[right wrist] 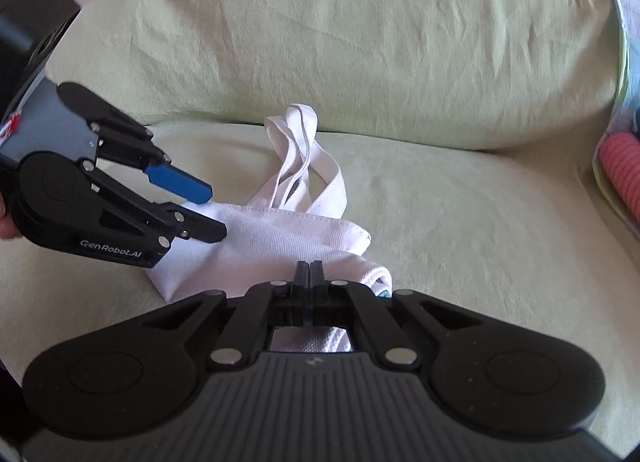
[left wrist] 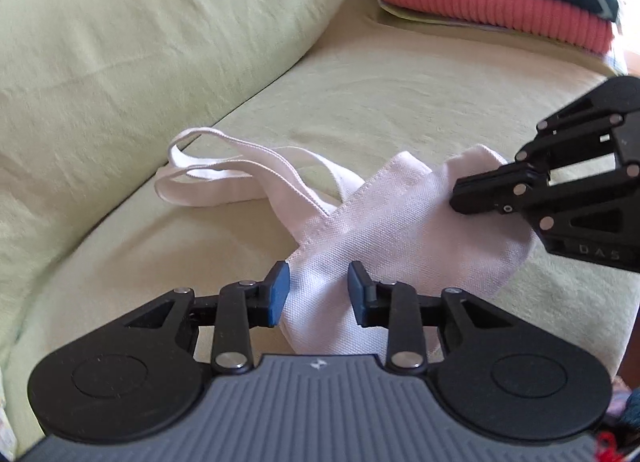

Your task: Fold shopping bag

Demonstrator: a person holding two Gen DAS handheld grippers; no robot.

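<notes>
The left gripper (left wrist: pixel 318 290) stands spread astride the white shopping bag (left wrist: pixel 400 229); the right gripper (right wrist: pixel 310 268) is pressed together, bag just ahead

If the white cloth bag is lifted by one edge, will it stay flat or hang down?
Probably hang: the white cloth bag already lies creased and bunched. Its handles lie limp and would likely trail. It looks light.

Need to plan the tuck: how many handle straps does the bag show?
2: both handle straps trail from the white bag toward the sofa's back cushion, one lying over the other. Parts may be hidden.
</notes>
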